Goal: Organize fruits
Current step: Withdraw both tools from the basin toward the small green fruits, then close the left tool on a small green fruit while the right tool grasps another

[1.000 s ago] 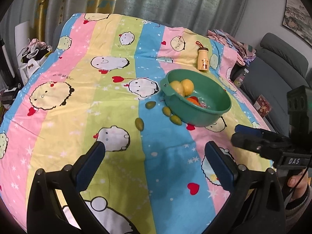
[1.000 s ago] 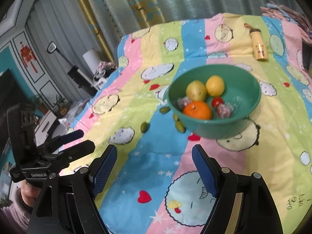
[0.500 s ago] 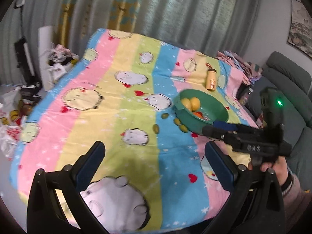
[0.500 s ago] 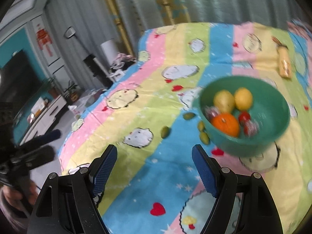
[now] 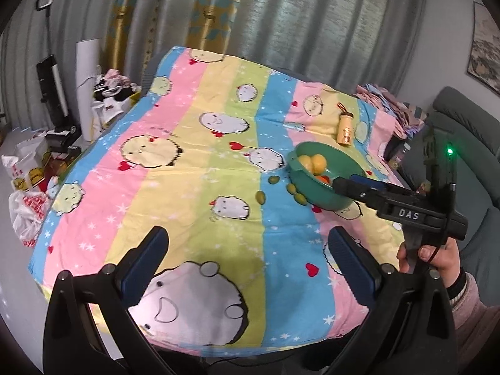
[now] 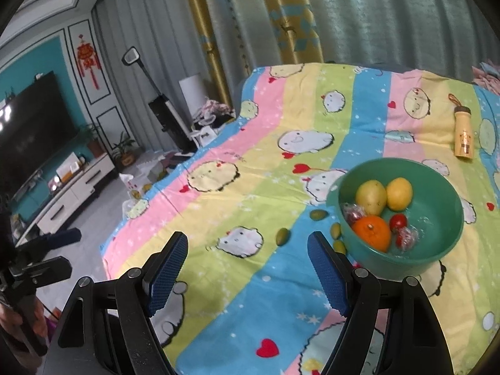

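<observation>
Most of the fruit is already gathered in the green bowl (image 6: 437,187): two yellow fruits (image 6: 371,197), an orange (image 6: 372,232), a small red fruit (image 6: 398,221) and two wrapped pieces (image 6: 406,237). Four small green fruits (image 6: 282,236) are left on the striped cloth (image 6: 250,187), all on the bowl's left side: two touching or just beside its wall, one near its rim, one a little further out. The task is judged well along, with only these four, as far as can be seen, yet to be collected. A yellow bottle (image 6: 463,131) lies behind the bowl, well apart from it.

Both tongs are spread and nothing is held. The left tongs (image 5: 250,261) are kept over the cloth's near edge, well short of the bowl. The right tongs (image 6: 247,268) are held nearer the bowl, at its near left, with the outermost green fruit just ahead of the gap.

Open cloth lies to the left of and in front of the bowl, so an approach from there is unobstructed. The two fruits against the bowl wall leave little room for a pad on that side. Whether a worktop or a bed lies under the cloth cannot be told; its edge drops off close below both tongs.
</observation>
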A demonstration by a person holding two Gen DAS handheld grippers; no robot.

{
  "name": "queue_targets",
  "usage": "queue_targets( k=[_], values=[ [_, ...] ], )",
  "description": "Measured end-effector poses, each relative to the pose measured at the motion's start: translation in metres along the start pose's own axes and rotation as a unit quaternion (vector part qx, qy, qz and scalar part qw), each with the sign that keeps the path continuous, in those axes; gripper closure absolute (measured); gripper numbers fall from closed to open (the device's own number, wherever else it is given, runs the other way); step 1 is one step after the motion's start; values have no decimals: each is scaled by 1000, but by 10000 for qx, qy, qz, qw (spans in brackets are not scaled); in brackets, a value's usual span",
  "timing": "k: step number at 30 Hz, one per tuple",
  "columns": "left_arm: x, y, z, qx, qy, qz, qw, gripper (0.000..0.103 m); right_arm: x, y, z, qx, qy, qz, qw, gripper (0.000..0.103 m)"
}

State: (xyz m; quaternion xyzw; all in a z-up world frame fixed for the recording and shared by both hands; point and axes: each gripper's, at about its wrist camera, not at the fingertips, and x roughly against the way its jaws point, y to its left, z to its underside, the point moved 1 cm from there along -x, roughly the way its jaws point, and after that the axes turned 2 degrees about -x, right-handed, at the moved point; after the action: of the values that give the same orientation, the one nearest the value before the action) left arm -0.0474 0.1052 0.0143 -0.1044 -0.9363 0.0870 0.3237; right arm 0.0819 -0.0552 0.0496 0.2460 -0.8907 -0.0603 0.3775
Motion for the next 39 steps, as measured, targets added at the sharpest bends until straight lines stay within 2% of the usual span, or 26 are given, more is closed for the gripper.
queue_targets(
  k=[3,9,12,17,20,28,34,39],
  values=[
    [-16,-9,0,-144,57,125,9998,1,-5,-13,6,-230,83,-37,9997,24],
    [-80,-28,-6,-155,367,545,9977,1,-18,-38,31,-891,111,-100,9959,24],
    [-107,-40,-8,-195,518,796,9953,1,-22,-45,42,-928,167,-29,9955,24],
    [-128,-39,-11,-140,590,867,9944,1,-19,-66,47,-1007,207,247,9944,24],
    [-142,-35,-9,-95,695,786,9944,1,-21,-77,49,-1087,247,303,9933,24],
    [-173,-26,-10,64,857,786,9932,1,-52,-88,46,-1075,441,175,9931,24],
    [-195,-22,-17,-50,857,777,9933,2,-80,-98,41,-1172,574,208,9912,37],
    [-221,-17,-18,-85,998,771,9920,12,-100,-101,38,-1292,656,452,9884,48]
  ],
)
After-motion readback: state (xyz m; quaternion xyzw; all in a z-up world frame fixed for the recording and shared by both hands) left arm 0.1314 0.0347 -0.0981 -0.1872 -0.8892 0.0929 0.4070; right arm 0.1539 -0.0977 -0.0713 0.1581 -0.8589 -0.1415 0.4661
